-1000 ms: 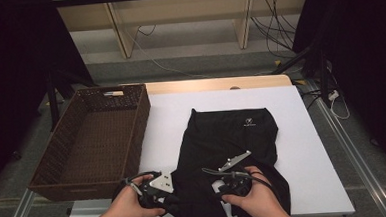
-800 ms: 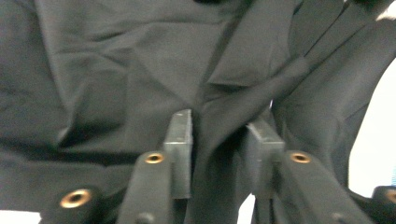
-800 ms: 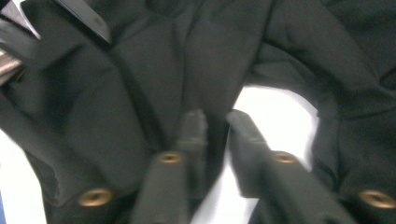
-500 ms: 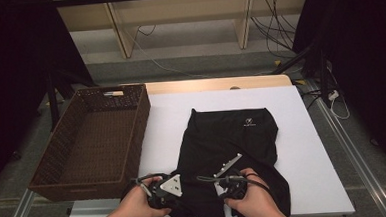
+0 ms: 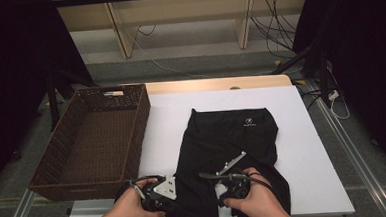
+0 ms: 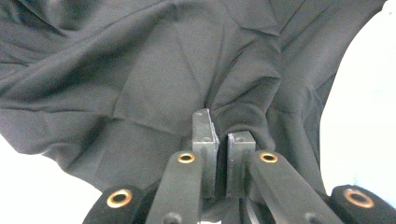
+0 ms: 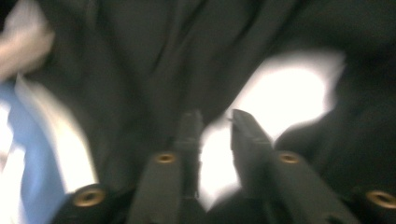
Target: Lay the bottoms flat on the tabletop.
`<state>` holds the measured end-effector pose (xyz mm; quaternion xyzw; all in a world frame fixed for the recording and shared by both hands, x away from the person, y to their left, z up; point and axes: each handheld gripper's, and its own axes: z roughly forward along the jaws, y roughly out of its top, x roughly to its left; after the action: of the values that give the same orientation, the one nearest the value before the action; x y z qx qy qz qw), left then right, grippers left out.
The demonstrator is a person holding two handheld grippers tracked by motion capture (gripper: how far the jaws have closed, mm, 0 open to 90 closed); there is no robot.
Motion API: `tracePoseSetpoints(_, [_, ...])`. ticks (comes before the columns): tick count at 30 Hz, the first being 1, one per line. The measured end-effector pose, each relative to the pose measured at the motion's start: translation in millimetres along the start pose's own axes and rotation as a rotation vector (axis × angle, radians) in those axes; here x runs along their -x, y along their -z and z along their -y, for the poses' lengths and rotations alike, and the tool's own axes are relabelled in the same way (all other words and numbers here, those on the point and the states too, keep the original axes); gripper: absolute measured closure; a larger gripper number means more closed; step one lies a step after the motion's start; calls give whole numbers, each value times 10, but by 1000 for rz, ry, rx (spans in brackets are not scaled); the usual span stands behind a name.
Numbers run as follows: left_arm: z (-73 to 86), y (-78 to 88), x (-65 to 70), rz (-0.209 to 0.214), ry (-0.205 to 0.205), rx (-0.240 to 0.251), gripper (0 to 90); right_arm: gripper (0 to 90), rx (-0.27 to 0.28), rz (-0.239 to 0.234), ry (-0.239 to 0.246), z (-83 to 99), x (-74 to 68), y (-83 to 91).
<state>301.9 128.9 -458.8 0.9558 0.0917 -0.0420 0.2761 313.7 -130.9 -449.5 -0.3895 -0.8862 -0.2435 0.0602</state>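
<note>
Left gripper (image 6: 217, 140): jaws nearly together, a fold of the black garment (image 5: 228, 146) pinched between the pads. Right gripper (image 7: 215, 122): jaws have just been opening, a narrow gap, white table (image 5: 313, 147) showing through it, cloth beside both pads; view blurred. Garment lies spread on the table, right of the wicker basket (image 5: 90, 139), near edge bunched at both grippers.
</note>
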Motion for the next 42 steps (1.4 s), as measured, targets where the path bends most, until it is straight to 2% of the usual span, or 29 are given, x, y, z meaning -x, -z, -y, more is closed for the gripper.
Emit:
tracePoseSetpoints(1, [-4,-1,3,0,-3,-2,845,643,57,24,-17,-37,55,-16])
tracePoseSetpoints(2, [-6,-2,7,-1,-8,-3,845,641,88,32,-38,-67,78,-44])
tracePoseSetpoints(4, [-4,0,16,3,-11,-3,849,664,104,44,-40,-113,116,-129])
tracePoseSetpoints(7, [11,3,24,12,-13,-9,860,788,54,45,-19,-134,106,-253])
tracePoseSetpoints(9, [25,6,32,17,-13,-10,864,892,42,71,12,-126,85,-266])
tracePoseSetpoints(10, [29,10,37,18,-13,-11,864,900,12,67,18,-122,79,-240])
tracePoseSetpoints(14, [53,35,70,25,-16,-3,861,900,-29,78,22,-73,60,-113])
tracePoseSetpoints(17, [71,51,93,34,-15,5,846,900,-53,69,9,-8,50,-46])
tracePoseSetpoints(19, [74,67,104,47,-10,22,803,900,-79,51,3,31,42,-30])
tracePoseSetpoints(22, [56,109,103,56,14,73,674,866,-101,29,-6,68,42,-43])
tracePoseSetpoints(24, [42,139,77,48,40,110,587,843,-97,36,-16,67,58,-35])
tracePoseSetpoints(26, [56,157,20,21,75,139,561,830,-71,49,-26,55,76,4])
tracePoseSetpoints(28, [93,147,-56,-38,132,129,560,796,-35,70,-39,42,91,52])
tracePoseSetpoints(29, [109,131,-84,-69,150,112,561,773,-1,72,-59,35,105,78])
tracePoseSetpoints(30, [125,114,-108,-91,155,93,563,754,21,72,-57,35,119,84])
tracePoseSetpoints(32, [143,78,-117,-96,147,64,558,692,43,69,-61,36,124,52])
tracePoseSetpoints(33, [145,60,-113,-77,141,47,545,677,54,68,-56,40,128,19])
tracePoseSetpoints(35, [145,18,-87,-56,101,13,502,643,71,67,-55,44,131,-55])
tracePoseSetpoints(37, [139,-21,-62,-34,76,-9,491,694,85,67,-49,38,140,-112])
tracePoseSetpoints(39, [124,-40,-30,-10,55,-15,505,859,72,75,-33,37,149,-137])
tracePoseSetpoints(40, [114,-39,-11,5,38,-14,532,885,70,74,-31,30,152,-136])
tracePoseSetpoints(42, [92,-23,28,32,15,1,547,892,99,101,-33,7,172,-100])
